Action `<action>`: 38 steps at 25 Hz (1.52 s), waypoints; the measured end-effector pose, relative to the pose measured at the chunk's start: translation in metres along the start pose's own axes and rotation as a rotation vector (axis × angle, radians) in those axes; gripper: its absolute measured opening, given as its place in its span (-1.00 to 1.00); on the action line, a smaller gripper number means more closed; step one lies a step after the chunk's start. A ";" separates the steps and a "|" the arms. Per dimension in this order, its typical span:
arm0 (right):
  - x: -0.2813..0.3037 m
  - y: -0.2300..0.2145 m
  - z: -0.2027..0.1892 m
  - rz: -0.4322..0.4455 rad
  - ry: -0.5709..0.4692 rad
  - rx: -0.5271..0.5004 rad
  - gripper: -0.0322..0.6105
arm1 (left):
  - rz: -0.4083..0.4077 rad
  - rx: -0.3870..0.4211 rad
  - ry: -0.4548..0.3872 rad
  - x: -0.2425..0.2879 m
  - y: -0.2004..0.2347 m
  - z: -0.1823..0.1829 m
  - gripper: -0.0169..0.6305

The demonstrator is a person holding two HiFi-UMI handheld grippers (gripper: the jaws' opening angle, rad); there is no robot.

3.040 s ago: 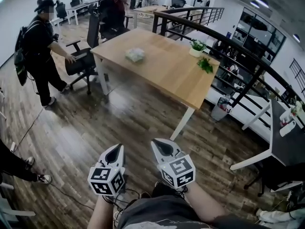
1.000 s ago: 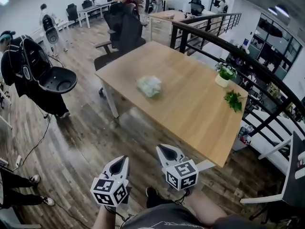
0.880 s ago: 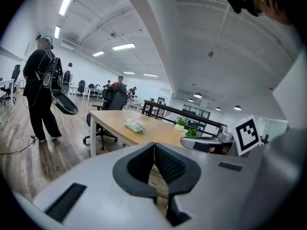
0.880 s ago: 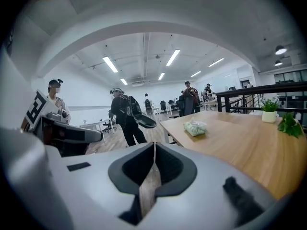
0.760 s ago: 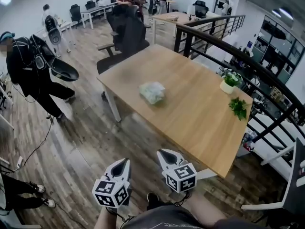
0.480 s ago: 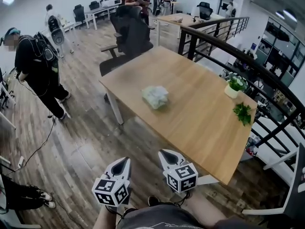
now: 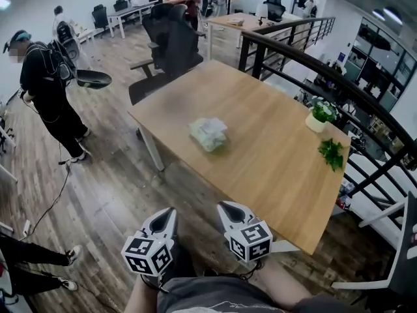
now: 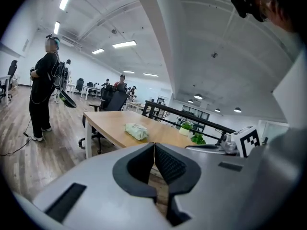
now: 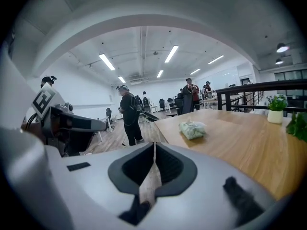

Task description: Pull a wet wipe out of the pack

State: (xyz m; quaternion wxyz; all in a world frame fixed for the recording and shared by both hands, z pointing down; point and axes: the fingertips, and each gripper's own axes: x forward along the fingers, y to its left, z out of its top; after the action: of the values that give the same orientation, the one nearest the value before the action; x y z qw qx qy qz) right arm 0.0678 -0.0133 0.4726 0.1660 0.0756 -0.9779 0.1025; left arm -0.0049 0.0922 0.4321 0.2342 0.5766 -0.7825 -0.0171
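A pale green wet wipe pack [image 7: 208,134] lies flat near the middle of a wooden table [image 7: 280,155]; it also shows far ahead in the left gripper view as the pack [image 8: 136,131] and in the right gripper view as the pack [image 9: 192,129]. My left gripper [image 7: 167,213] and right gripper [image 7: 230,208] hang side by side over the floor, short of the table's near edge. Both are shut with nothing between their jaws, as the left gripper [image 8: 154,145] and right gripper [image 9: 154,145] show in their own views.
A potted plant [image 7: 316,115] and a loose green sprig [image 7: 332,152] sit at the table's right end. A black railing [image 7: 306,64] runs behind the table. A black office chair [image 7: 171,44] stands at its far side. A person in black [image 7: 49,87] stands on the wooden floor at left.
The table and the pack have drawn a little nearer in the head view. The person at left has shifted and now holds a chair part up. Both grippers stay shut.
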 end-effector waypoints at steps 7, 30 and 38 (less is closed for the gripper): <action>0.034 -0.037 0.012 -0.095 -0.008 0.014 -0.82 | -0.048 0.025 0.011 0.051 0.032 0.022 -0.90; 0.196 -0.125 0.072 -0.353 0.044 0.131 -0.82 | -0.318 0.104 0.198 0.237 0.135 0.099 -0.90; 0.240 -0.148 0.088 -0.466 0.066 0.171 -0.82 | -0.432 0.213 0.279 0.296 0.161 0.114 -0.90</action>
State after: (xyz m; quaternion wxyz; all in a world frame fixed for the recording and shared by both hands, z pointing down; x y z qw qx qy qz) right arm -0.1563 -0.2039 0.4992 0.2101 0.3094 -0.9158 0.1464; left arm -0.2600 -0.1514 0.4814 0.2688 0.7482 -0.5991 0.0955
